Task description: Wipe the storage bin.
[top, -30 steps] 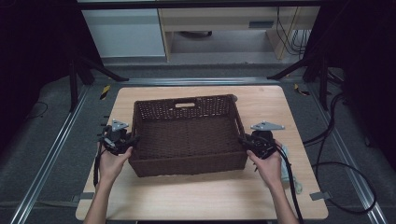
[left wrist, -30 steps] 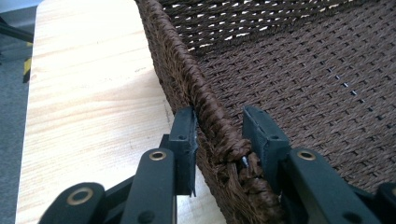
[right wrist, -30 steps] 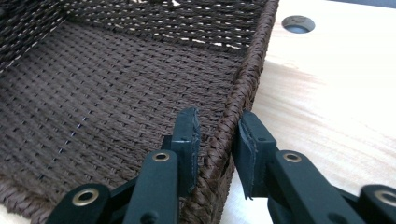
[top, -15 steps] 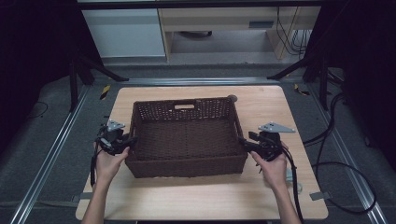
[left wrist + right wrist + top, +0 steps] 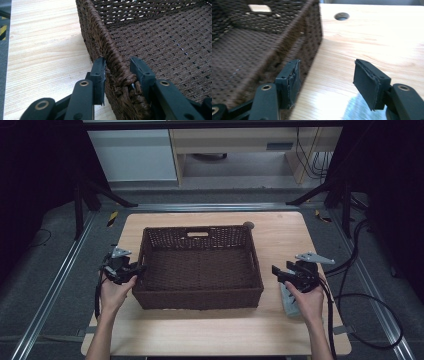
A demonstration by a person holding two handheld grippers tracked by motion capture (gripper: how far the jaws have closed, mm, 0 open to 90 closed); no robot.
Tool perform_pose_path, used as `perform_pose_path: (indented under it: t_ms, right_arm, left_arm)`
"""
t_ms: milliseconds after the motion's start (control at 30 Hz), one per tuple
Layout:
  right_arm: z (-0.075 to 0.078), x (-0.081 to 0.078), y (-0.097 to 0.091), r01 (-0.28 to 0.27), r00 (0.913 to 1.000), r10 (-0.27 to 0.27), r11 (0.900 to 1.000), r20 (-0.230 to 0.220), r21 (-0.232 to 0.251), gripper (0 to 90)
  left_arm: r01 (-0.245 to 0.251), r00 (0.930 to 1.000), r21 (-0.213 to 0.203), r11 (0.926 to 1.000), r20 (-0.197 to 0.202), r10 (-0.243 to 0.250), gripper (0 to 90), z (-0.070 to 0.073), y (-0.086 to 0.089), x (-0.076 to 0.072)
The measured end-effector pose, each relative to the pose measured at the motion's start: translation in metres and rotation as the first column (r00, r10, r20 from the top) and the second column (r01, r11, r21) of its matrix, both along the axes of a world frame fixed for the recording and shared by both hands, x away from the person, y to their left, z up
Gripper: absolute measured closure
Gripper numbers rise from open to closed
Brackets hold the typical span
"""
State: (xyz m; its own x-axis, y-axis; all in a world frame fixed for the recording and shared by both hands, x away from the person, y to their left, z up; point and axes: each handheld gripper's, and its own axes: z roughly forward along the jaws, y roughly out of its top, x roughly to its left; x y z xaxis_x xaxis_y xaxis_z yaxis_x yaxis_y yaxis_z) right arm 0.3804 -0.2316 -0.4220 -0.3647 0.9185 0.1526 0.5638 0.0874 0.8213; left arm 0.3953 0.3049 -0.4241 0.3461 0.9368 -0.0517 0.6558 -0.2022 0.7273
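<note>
Wicker basket [image 5: 200,270], dark brown, rectangular, sits mid-table on the light wooden table [image 5: 280,227], long sides running left-right, handle cutout in the far wall. Nothing lies in it.

Left gripper [image 5: 131,270] at the basket's left wall, near the near-left corner. In the left gripper view its jaws straddle the braided rim [image 5: 113,62]: one jaw outside the wall, one inside, both pads pressed to the weave, so clamped on the basket wall. Person's left hand [image 5: 116,292] holds it from the near side.

Right gripper [image 5: 276,272] is just off the basket's right wall, not touching. Its jaws have just been opening; they stand wide apart with nothing between them, bare tabletop showing in the gap in the right gripper view. The basket's right wall [image 5: 304,37] lies beside and beyond the left-hand jaw there. Right hand [image 5: 307,300] comes in from the near edge, cable [image 5: 370,300] trailing off to the right.

Round hole [image 5: 248,225] in the tabletop just beyond the basket's far-right corner. A pale flat object [image 5: 289,304] lies on the table under the right hand, unclear what.
</note>
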Motion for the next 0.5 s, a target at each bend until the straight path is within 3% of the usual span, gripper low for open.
perform_pose_path:
  t_ms: [233,500]
  right_arm:
    - [-0.009,0.0,-0.016,0.049,0.9985,-0.05,0.998,-0.021,-0.04,37.0]
    - [-0.021,-0.009,-0.022,0.054,0.9969,-0.059,0.9953,-0.053,-0.08,35.2]
  left_arm:
    - [-0.007,1.0,0.009,0.9999,-0.003,0.007,64.1,0.001,-0.001,0.0]
    - [-0.002,1.0,0.016,0.9999,-0.006,0.002,64.9,0.001,-0.001,0.0]
